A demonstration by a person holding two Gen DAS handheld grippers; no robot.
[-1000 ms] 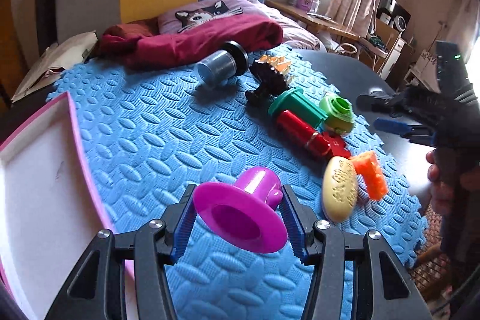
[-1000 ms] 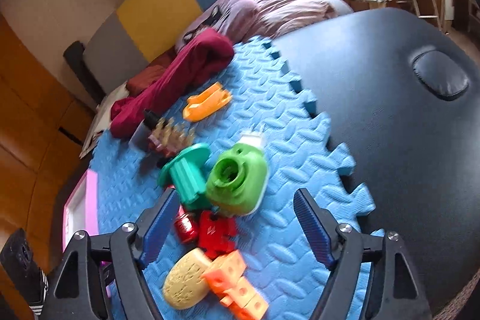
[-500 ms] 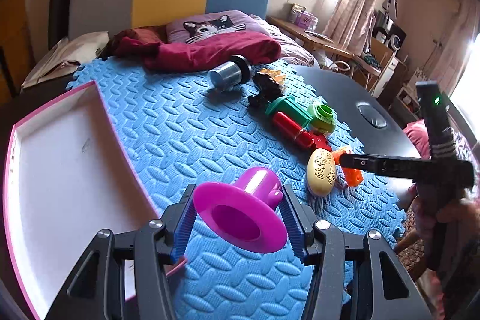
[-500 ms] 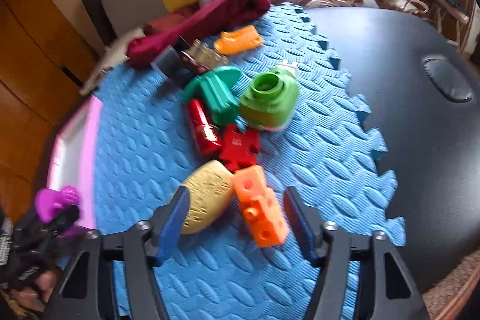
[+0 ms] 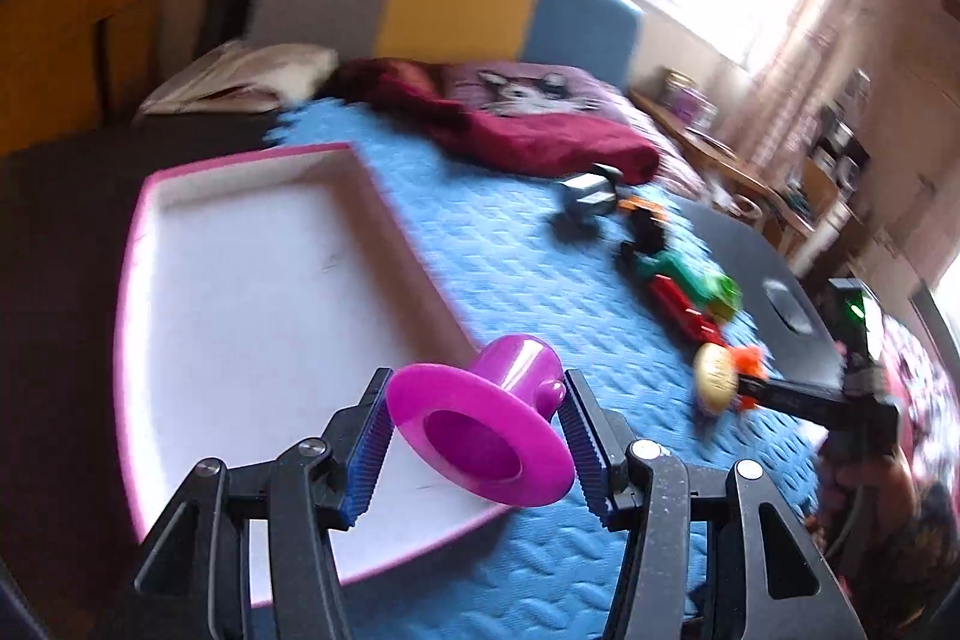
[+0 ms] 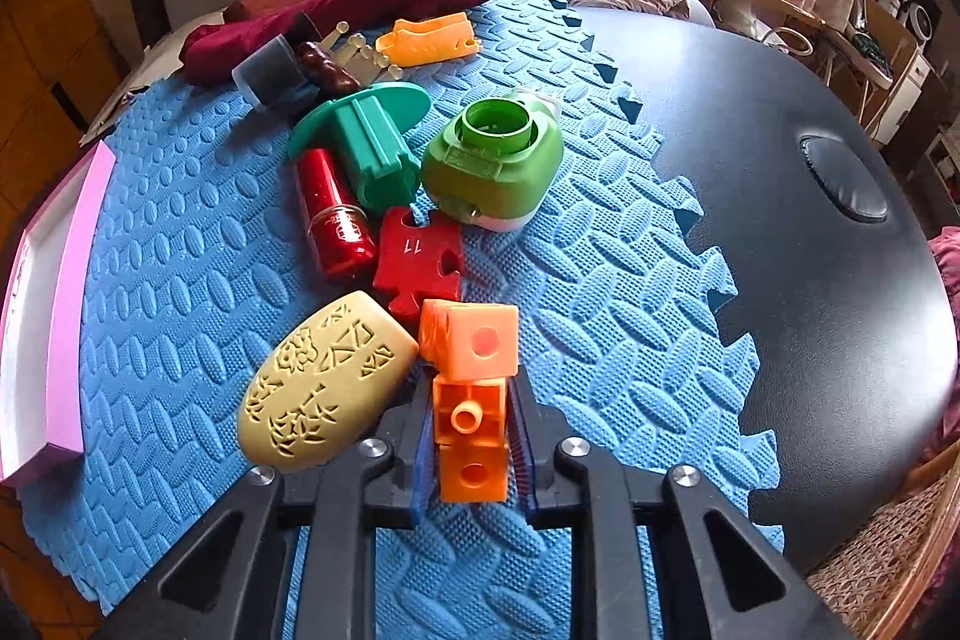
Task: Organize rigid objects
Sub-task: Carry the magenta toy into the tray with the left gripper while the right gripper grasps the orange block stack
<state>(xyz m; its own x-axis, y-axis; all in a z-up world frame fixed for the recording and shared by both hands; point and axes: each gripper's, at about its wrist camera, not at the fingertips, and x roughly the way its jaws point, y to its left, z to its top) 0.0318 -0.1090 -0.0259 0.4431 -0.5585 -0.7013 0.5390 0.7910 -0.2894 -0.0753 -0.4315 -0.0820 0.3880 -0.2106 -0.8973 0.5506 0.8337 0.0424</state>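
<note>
Magenta funnel-shaped piece (image 5: 480, 436) clamped between the pads of the left gripper (image 5: 474, 451), held over the near corner of the pink-rimmed white tray (image 5: 252, 292) on the blue foam mat (image 5: 516, 250).

Orange block piece (image 6: 471, 400) pinched tight between the closed right gripper (image 6: 471, 439). Just left, touching, tan carved oval (image 6: 327, 382). Ahead, red puzzle piece (image 6: 420, 259) marked "11", red cylinder (image 6: 333, 214) with unreadable label, green camera-like toy (image 6: 495, 166).

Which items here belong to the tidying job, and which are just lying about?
Job:
- magenta funnel-shaped toy, held by left gripper
- orange block piece, held by right gripper
- pink-rimmed tray
- red puzzle piece
- green camera toy

Lying about:
- maroon cloth
- cat pillow
</note>
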